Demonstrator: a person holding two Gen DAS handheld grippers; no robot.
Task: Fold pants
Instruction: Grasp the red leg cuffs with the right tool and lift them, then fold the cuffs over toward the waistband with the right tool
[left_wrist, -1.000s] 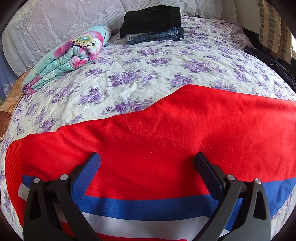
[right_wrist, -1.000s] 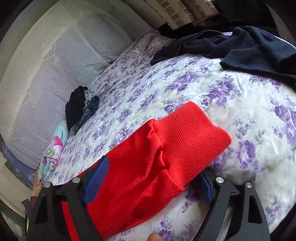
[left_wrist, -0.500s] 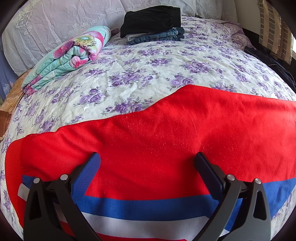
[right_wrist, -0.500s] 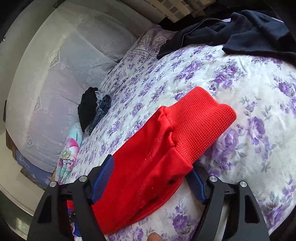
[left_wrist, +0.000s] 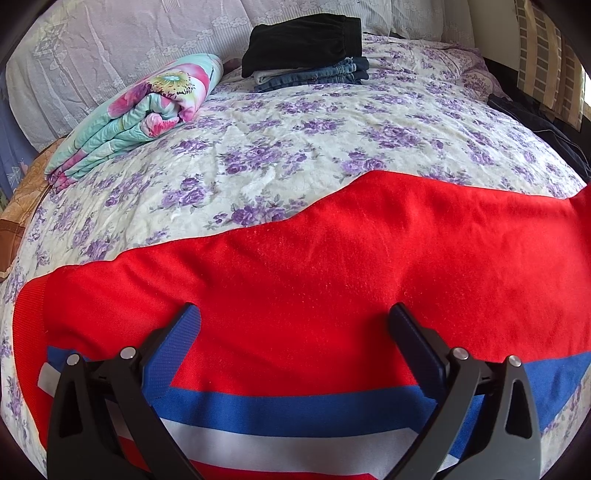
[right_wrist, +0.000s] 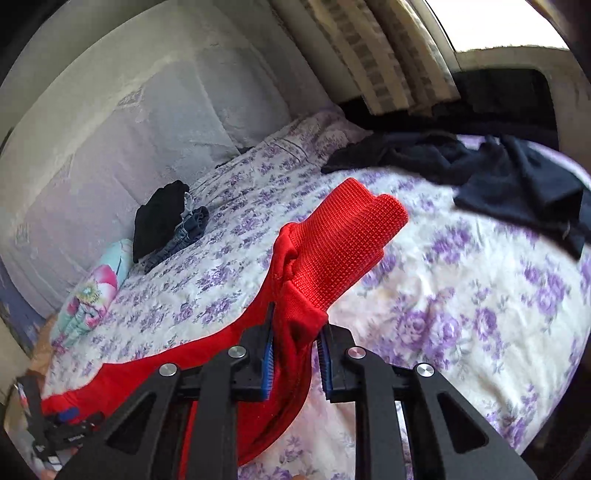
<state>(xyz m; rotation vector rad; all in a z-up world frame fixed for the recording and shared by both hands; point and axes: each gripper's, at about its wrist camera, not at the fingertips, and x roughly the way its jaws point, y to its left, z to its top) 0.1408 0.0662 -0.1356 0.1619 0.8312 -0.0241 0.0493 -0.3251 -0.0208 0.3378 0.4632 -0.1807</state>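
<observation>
One claw (right_wrist: 295, 347) freshly clenched on the red pants (right_wrist: 332, 240) cuff (left claw (left_wrist: 295, 325) agape, elsewhere).

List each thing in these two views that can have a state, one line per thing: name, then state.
red pants: spread flat on the bed, cuff end lifted.
ribbed cuff: raised off the bed, bunched.
right gripper: jaws have just been closing, now shut on the pants leg.
left gripper: jaws open over the pants.
stack of clothes: folded.
floral blanket: folded.
dark garment: unfolded, crumpled.
</observation>
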